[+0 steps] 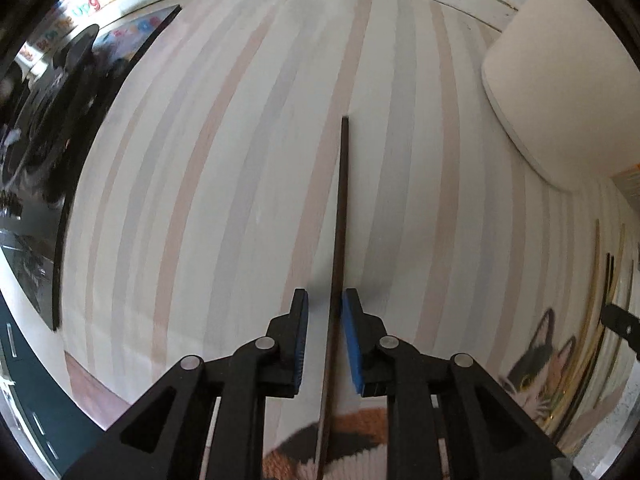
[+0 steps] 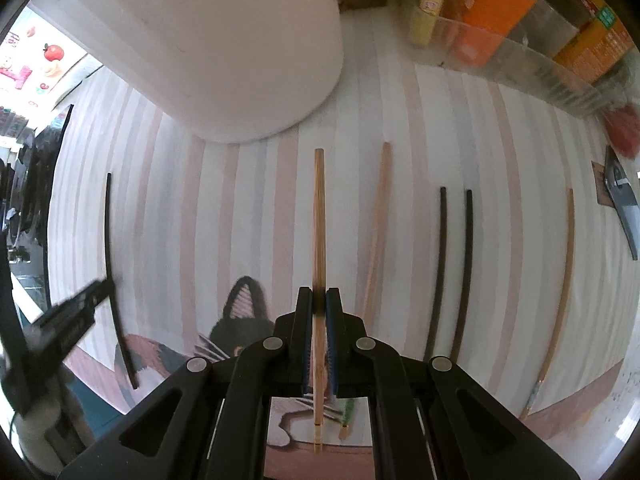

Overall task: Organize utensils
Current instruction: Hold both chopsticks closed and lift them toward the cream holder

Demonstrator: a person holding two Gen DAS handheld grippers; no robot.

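A dark chopstick [image 1: 340, 216] lies on the striped cat mat [image 1: 200, 200], running between the fingers of my left gripper [image 1: 325, 295]. The blue pads stand a little apart, with a gap on the left side, so the gripper is open. My right gripper [image 2: 319, 292] is shut on a light bamboo chopstick [image 2: 319, 208], which points away along the mat. To its right lie another light chopstick [image 2: 376, 232], two dark chopsticks [image 2: 440, 264], and a third light one [image 2: 566, 272]. In the right wrist view the left gripper [image 2: 102, 288] sits at the far-left dark chopstick [image 2: 110, 232].
A large white cylinder [image 2: 248, 40] stands at the back of the mat, also in the left wrist view as a white cylinder [image 1: 560, 92]. A clear bin of boxes [image 2: 500, 20] lines the back right. A dark flat device [image 2: 620, 200] lies right, a black panel [image 1: 48, 160] left.
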